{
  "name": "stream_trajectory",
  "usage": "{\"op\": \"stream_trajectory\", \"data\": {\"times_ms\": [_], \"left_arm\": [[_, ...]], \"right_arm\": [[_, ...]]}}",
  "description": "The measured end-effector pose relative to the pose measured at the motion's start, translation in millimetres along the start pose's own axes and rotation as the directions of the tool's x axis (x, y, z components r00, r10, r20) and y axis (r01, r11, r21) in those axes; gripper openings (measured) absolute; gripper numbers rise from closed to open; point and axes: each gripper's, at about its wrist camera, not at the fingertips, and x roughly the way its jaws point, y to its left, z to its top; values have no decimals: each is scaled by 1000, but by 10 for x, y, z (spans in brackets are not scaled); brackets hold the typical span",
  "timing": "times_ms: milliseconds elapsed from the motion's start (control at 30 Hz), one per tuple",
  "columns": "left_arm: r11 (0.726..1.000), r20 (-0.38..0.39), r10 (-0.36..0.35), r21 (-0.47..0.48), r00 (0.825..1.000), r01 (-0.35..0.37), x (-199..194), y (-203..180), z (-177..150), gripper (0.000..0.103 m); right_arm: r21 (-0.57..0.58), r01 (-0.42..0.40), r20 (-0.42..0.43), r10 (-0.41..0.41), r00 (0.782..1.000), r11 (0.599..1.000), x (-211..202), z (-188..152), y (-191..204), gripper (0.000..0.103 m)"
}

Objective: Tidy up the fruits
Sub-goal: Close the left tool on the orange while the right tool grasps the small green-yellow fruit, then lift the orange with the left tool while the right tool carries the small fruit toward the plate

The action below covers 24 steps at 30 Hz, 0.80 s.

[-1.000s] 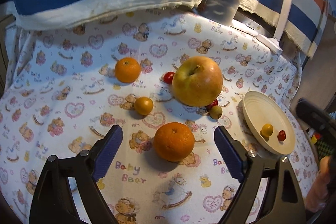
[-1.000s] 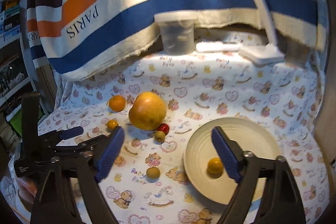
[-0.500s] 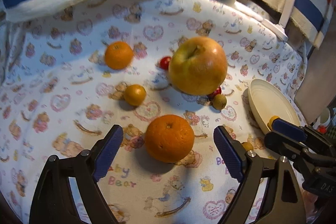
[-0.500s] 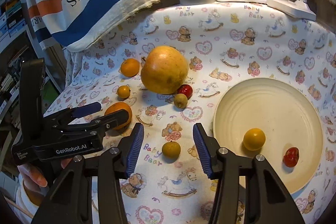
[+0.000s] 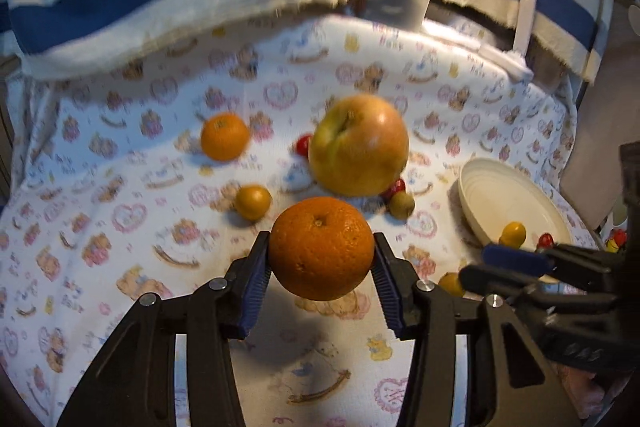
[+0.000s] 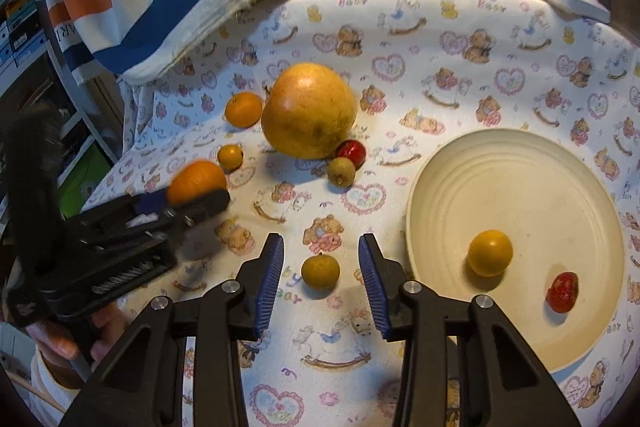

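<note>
Left wrist view: the left hand-held gripper [image 5: 321, 259] is closing, both pads touching the orange [image 5: 321, 248], which sits above the bear-print cloth [image 5: 120, 227] over the table. Behind it lie a big apple [image 5: 360, 145], a second orange [image 5: 225, 135] and a small yellow fruit [image 5: 253, 202]. The plate [image 5: 492, 195] stands to the right.

Right wrist view: the right hand-held gripper [image 6: 321, 267] is closing around a kumquat [image 6: 320, 270] on the cloth, pads clear of it. The plate [image 6: 520, 187] holds a yellow fruit [image 6: 490, 253] and a red one [image 6: 563, 291].
</note>
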Motion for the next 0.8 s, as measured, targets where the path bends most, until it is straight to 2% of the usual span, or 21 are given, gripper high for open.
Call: {"op": "stream_trajectory", "data": {"times_ms": [100, 267, 433, 600, 800], "left_arm": [[1000, 35, 6, -1, 999, -6, -60, 11, 38, 47], [1000, 64, 6, 0, 998, -6, -125, 24, 56, 47], [1000, 114, 12, -16, 993, -10, -183, 0, 48, 47], [1000, 145, -1, -14, 989, 3, -240, 0, 63, 47], [1000, 129, 3, -13, 992, -2, -204, 5, 50, 47]], "right_arm": [[-14, 7, -18, -7, 1000, 1000, 63, -15, 34, 36], [-12, 75, 4, -75, 997, 997, 73, -14, 47, 35], [1, 41, -38, -41, 998, 999, 156, -4, 21, 33], [14, 18, -73, -17, 997, 1000, 241, -25, 3, 25], [4, 23, -78, -22, 997, 1000, 248, -50, 24, 25]]}}
